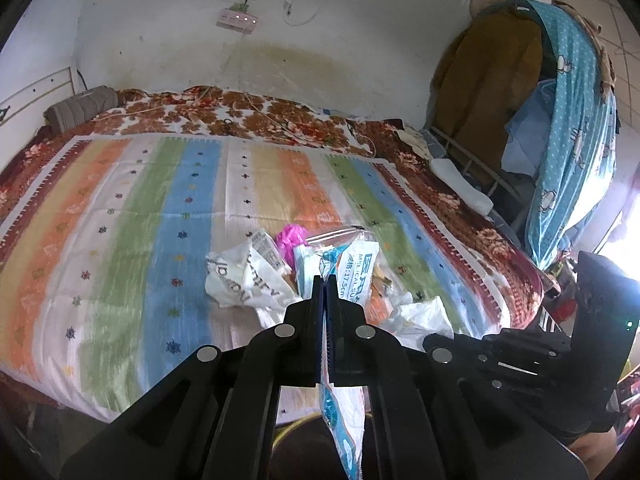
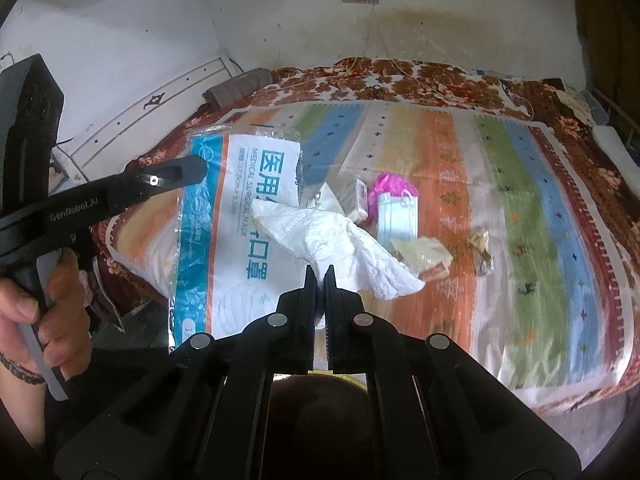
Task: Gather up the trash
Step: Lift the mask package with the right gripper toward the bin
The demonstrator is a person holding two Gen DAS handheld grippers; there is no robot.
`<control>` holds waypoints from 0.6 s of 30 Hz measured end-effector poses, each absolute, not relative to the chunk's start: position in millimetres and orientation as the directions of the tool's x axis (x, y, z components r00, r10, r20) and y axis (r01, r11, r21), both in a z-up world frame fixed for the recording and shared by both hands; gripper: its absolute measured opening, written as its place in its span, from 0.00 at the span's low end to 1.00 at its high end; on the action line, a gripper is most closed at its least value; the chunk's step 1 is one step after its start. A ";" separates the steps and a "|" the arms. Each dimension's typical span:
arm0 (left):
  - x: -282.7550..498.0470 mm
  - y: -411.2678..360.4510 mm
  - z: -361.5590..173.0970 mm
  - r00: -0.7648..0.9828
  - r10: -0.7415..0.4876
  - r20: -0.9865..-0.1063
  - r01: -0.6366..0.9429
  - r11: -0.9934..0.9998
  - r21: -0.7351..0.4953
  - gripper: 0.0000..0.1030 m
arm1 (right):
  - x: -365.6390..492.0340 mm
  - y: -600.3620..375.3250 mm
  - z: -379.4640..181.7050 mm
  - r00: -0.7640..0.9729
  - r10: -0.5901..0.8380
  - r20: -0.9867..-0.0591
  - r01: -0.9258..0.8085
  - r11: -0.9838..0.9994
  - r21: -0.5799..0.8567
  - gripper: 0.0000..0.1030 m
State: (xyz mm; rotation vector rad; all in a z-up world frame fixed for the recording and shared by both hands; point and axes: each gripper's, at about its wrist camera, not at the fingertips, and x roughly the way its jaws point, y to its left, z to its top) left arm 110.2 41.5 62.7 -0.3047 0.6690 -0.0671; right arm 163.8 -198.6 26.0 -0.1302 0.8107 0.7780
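Note:
My left gripper is shut on a blue-and-white plastic medical mask bag, which hangs from its jaws; the same bag shows wide open-faced in the right wrist view, with the left gripper at its top edge. My right gripper is shut on a crumpled white tissue, held above the bed. On the striped bedspread lie a white plastic bag, a pink wrapper, a light blue face mask, a small carton, a yellowish wrapper and brown scraps.
The bed's striped cover lies over a floral blanket by the wall. A grey pillow sits at the headboard. Clothes and a blue curtain hang at the right. A dark round bin rim is below the grippers.

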 end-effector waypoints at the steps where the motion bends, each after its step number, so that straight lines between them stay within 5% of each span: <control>1: 107.3 39.4 61.3 0.781 -0.159 -0.604 -0.035 0.955 -0.296 0.00 | 159.8 -201.6 24.5 0.435 0.572 -0.696 -0.668 0.723 0.176 0.03; 18: 68.4 11.3 13.0 0.678 -0.126 -0.724 -0.076 0.968 -0.240 0.01 | 105.7 -232.7 -20.1 0.375 0.527 -0.763 -0.655 0.733 0.184 0.03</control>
